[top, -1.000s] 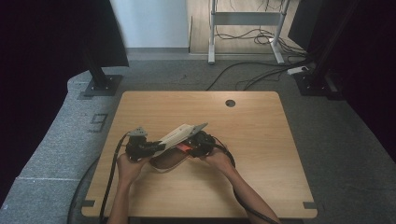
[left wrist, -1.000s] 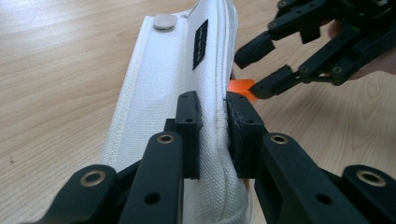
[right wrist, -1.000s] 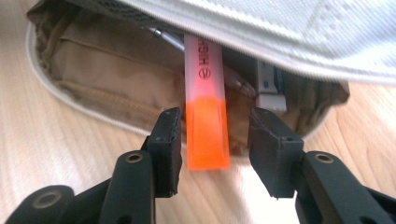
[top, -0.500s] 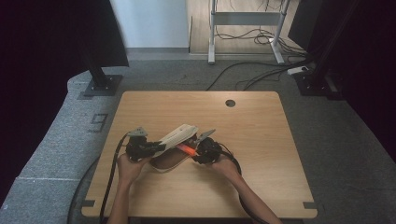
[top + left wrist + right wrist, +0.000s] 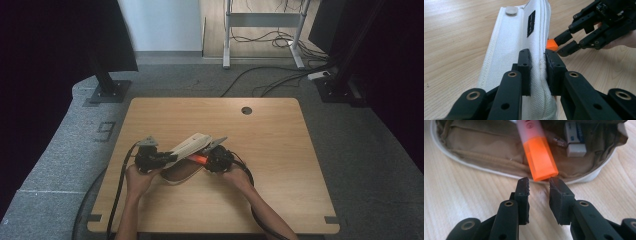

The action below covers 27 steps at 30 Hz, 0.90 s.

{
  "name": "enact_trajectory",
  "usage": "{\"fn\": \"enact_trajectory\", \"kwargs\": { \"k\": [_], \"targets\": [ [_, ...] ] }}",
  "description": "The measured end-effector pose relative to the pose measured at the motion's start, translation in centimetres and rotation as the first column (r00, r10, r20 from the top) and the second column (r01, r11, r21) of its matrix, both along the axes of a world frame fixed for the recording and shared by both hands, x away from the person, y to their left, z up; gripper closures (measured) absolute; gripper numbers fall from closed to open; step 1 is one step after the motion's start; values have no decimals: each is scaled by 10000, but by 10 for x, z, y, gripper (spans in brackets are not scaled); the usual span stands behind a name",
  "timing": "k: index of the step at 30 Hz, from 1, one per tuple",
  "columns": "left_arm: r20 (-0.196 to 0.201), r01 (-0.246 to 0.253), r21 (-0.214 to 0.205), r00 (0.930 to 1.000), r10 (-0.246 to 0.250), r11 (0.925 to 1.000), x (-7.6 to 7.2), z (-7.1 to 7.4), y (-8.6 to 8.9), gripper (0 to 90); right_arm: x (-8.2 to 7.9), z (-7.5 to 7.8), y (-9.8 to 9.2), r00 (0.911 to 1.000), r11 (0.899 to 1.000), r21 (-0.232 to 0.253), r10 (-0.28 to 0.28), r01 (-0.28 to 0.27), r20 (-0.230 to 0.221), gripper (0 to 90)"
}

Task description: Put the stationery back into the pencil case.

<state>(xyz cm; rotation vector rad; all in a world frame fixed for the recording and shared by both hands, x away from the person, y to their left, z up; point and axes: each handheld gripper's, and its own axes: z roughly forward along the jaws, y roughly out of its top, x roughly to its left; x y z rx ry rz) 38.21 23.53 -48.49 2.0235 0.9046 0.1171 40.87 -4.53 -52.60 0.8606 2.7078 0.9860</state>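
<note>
Clearly the risk sits at the orange highlighter [image 5: 537, 153], which pokes out of the open pencil case [image 5: 185, 157] with its cap end just over the case's rim: the right gripper [image 5: 539, 185] has its jaws apart on either side of that cap, and they have just been closing, not yet pressing on it. If they bite only the very tip, the smooth plastic could squirt out sideways or tip back into the case. The left gripper [image 5: 537, 66] has its jaws clamped on the raised white lid of the case; should that pinch slip, the lid would likely drop onto the highlighter. This case is white canvas outside, tan inside, lying on the bench [image 5: 280, 150] near its front edge. Beside the highlighter inside lie an eraser [image 5: 575, 138] and what may be a pen tip, too blurred to name.
</note>
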Motion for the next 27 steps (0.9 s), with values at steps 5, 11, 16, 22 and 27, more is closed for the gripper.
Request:
{"fn": "enact_trajectory", "kwargs": {
  "k": [5,11,16,22,27],
  "targets": [
    [-19,9,-22,10000,-9,10000,0,0,0,760,9,2,5,9999,10000,34,-73,73,96,689],
    [-17,23,-21,10000,-23,10000,0,0,0,760,17,4,12,9995,9998,-9,-176,177,280,701],
    [-20,31,-21,10000,-31,10000,0,-1,0,759,23,4,15,9989,9997,69,-257,255,394,716],
    [-29,37,-46,10000,-37,10000,1,-1,1,759,30,8,21,9976,9992,90,-398,393,563,723],
    [-65,61,-96,10000,-62,9999,1,-1,1,758,35,8,29,9968,9991,83,-410,405,693,724]
  ]
}}
